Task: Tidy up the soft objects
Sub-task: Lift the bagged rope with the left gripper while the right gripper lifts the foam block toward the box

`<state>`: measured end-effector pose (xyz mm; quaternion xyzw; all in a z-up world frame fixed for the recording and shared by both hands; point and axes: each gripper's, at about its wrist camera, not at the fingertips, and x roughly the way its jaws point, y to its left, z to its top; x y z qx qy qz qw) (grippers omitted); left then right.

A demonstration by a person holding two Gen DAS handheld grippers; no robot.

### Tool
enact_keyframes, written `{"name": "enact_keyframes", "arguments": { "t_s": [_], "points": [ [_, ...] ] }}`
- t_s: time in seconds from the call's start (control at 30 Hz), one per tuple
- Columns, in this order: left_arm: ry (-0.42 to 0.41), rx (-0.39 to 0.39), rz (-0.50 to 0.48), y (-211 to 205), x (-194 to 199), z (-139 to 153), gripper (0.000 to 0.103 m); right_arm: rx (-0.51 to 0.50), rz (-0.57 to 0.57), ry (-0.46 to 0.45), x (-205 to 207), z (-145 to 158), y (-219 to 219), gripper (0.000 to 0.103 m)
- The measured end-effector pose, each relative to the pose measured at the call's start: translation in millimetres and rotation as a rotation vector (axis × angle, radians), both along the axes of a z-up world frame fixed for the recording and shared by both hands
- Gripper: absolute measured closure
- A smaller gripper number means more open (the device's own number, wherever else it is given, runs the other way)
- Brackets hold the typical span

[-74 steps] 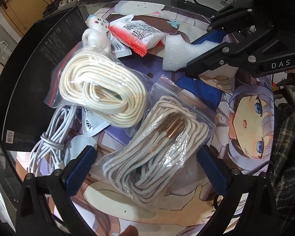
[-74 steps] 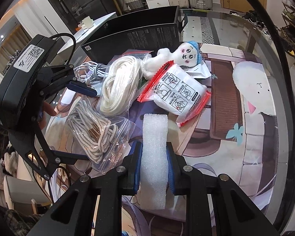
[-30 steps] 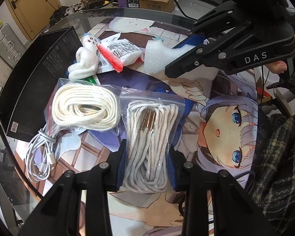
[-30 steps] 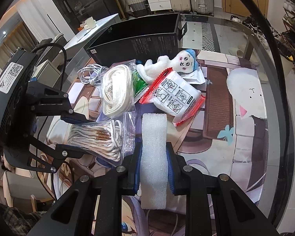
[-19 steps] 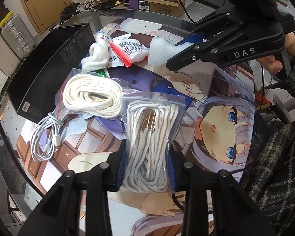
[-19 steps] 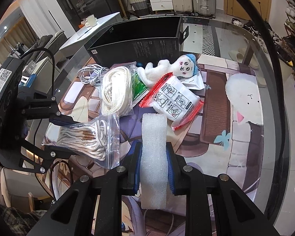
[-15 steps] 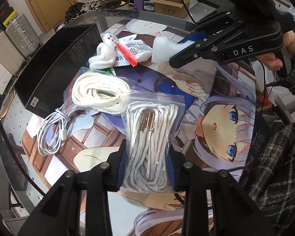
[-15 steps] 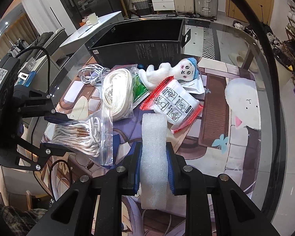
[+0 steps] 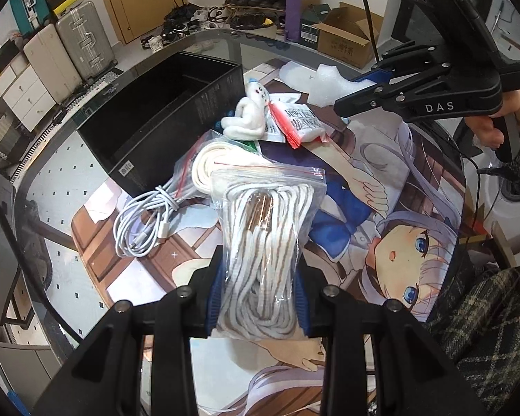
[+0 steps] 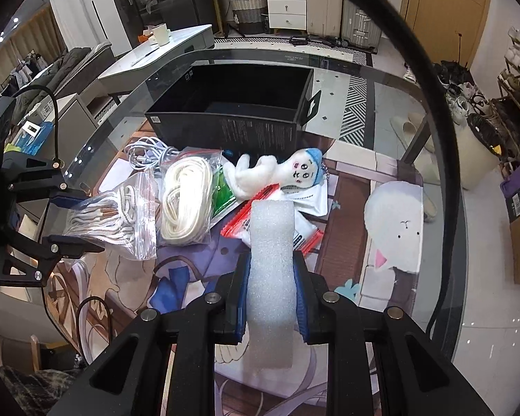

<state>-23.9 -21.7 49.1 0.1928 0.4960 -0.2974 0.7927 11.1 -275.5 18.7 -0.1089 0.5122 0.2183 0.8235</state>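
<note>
My left gripper (image 9: 258, 289) is shut on a clear zip bag of grey-white cord (image 9: 265, 239) and holds it lifted above the mat; it also shows in the right wrist view (image 10: 112, 216). My right gripper (image 10: 268, 291) is shut on a white foam strip (image 10: 270, 267), held above the mat; the strip also shows in the left wrist view (image 9: 329, 85). An open black box (image 10: 232, 118) stands at the back. On the mat lie a bagged white rope coil (image 10: 187, 201), a white plush doll (image 10: 277, 173), a red-edged packet (image 10: 305, 235) and a white cable bundle (image 9: 142, 218).
An anime-print mat (image 9: 398, 208) covers the round glass table (image 10: 381, 86). The table edge curves close on all sides. A person's arm in a plaid sleeve (image 9: 495, 329) is at the right. Furniture and suitcases stand beyond the table.
My left gripper closed on the cord bag and lifted it off the mat. My right gripper kept hold of the foam strip and rose with it. Both views pulled back from the table.
</note>
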Motion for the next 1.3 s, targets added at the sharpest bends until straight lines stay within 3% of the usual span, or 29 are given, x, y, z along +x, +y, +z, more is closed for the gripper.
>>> {"name": "enact_keyframes", "arguments": {
  "t_s": [0.43, 1.3],
  "points": [
    [-0.042, -0.048, 0.124, 6.0, 30.3, 19.0, 0.070, 0.035, -0.010, -0.043, 25.0, 28.1, 9.0, 0.080],
    [-0.085, -0.079, 0.288, 16.2, 90.6, 52.7, 0.070, 0.035, 0.025, -0.044, 90.9, 53.9, 50.5, 0.080]
  ]
}}
